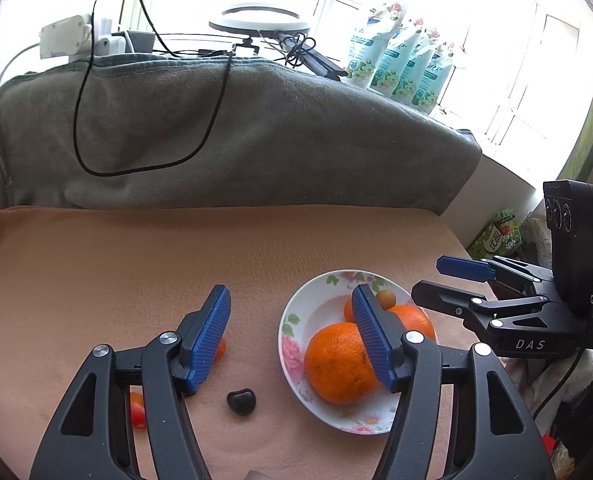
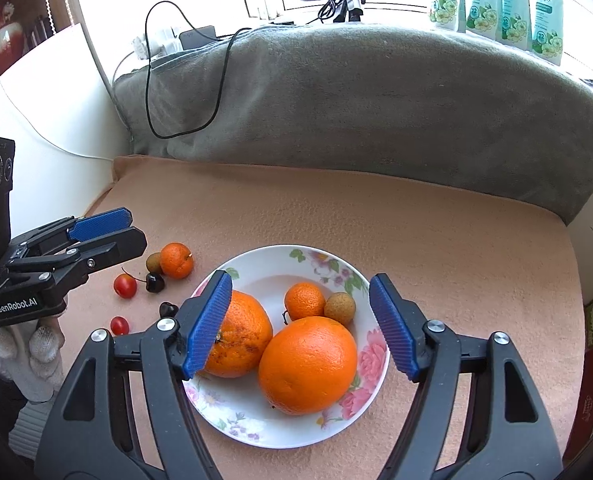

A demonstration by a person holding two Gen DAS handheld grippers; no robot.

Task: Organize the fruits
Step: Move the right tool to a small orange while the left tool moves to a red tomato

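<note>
Peach cloth covers the bench (image 2: 436, 216); four fruits are gathered in the flowered plate (image 2: 280, 436). Both hand-held grippers (image 2: 300, 324) (image 1: 292, 340) are held wide, empty. Next, probably, the small loose fruits (image 2: 176, 260) left of the plate must be collected.

Bare cloth (image 2: 436, 220) behind the plate (image 2: 360, 280); small fruits (image 2: 152, 280) crowd its left.

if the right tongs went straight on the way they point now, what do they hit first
Probably the large smooth orange in the floral white plate, lying between the open right tongs; depth is hard to judge.
</note>
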